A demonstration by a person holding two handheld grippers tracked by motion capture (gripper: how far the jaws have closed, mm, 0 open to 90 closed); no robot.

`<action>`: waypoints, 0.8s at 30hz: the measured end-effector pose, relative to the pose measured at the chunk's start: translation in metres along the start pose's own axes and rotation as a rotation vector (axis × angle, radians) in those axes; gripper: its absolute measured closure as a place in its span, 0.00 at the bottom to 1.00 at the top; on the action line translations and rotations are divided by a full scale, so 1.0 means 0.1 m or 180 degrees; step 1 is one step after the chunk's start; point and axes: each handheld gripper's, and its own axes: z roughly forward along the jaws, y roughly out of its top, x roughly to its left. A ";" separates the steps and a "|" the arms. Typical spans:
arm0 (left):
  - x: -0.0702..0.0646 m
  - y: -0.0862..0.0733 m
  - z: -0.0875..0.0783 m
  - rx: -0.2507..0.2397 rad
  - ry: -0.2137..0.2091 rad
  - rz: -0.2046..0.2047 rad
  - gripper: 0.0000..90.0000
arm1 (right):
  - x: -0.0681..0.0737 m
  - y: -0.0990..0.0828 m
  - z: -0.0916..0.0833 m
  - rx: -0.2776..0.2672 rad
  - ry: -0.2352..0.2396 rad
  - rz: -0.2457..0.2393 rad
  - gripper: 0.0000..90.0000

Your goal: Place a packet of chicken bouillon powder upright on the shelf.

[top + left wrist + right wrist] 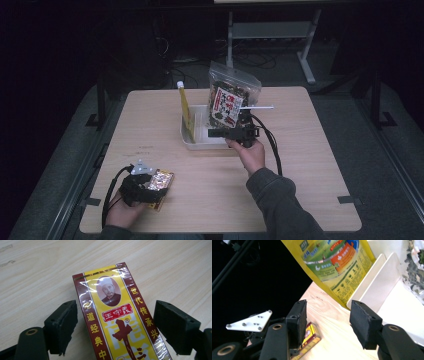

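Observation:
A yellow and dark red box [117, 315] with a portrait and Chinese print lies flat on the wooden table [300, 165]. My left gripper [115, 307] is open, one jaw on each side of the box, neither pressing on it. From above, that gripper [152, 187] and the box [162, 181] sit near the table's front left. My right gripper [216, 133] hovers at the front of a white divided tray [192, 142]. Its jaws are open with nothing between them [328, 305]. A yellow pouch [337, 262] stands in the tray's left slot.
A clear zip bag [232, 95] of dark snacks with a red and white label stands at the tray's right side, just behind my right gripper. Table legs and cables show on the dark floor beyond the far edge.

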 end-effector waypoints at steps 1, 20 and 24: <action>-0.02 0.00 0.02 0.0023 0.0020 0.0027 0.23 | -0.01 -0.02 0.00 0.0023 0.0004 -0.0005 0.50; -0.09 0.05 0.07 0.0147 0.0042 0.0110 0.35 | -0.05 -0.25 0.02 0.0394 -0.0158 -0.0266 0.42; -0.12 0.09 0.04 0.0045 0.0016 0.0160 0.36 | -0.06 -0.27 0.01 0.0475 -0.0089 -0.0286 0.40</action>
